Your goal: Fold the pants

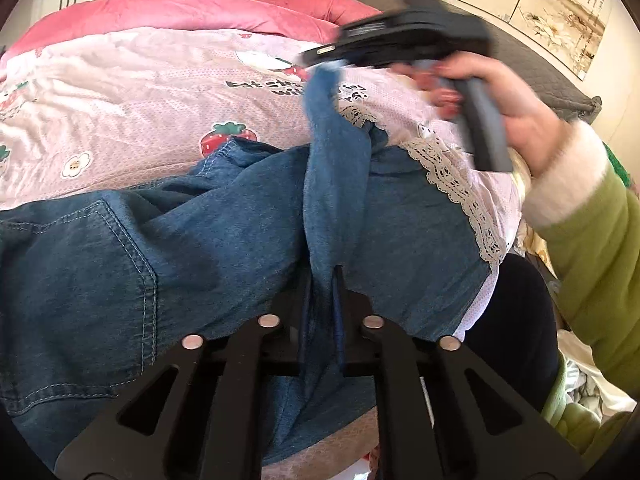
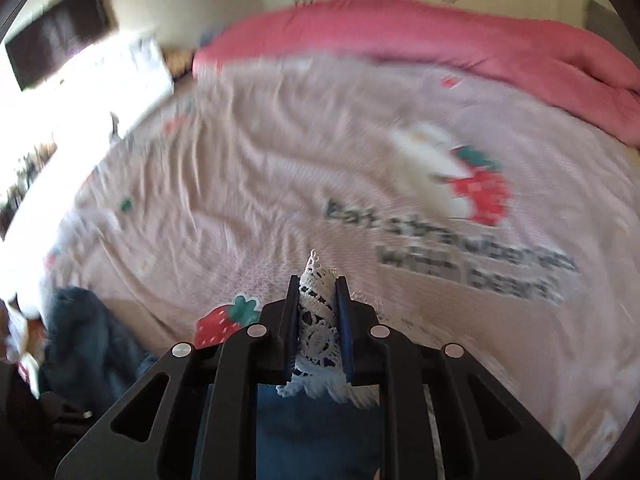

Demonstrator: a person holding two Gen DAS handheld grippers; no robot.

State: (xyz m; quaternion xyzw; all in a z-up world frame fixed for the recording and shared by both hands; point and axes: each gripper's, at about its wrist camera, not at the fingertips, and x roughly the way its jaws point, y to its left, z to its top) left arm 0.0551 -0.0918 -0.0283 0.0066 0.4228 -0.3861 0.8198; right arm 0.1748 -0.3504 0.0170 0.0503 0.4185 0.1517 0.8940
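Blue denim pants (image 1: 180,248) with a white lace hem (image 1: 452,184) lie crumpled on a pink strawberry-print bedsheet (image 1: 140,112). A ridge of the denim runs between the jaws of my left gripper (image 1: 322,276), which is shut on it at the near edge. Further back, my right gripper (image 1: 320,60), held by a hand (image 1: 520,112), lifts a strip of the denim off the bed. In the right wrist view the right gripper (image 2: 318,284) is shut on the lace hem (image 2: 316,320), with denim (image 2: 316,432) hanging below it.
A pink quilt (image 1: 200,8) is bunched along the far side of the bed (image 2: 440,40). The person's green sleeve (image 1: 600,260) fills the right side. More denim (image 2: 88,340) hangs off the bed's left edge. A grey mat (image 1: 540,72) lies on the floor beyond.
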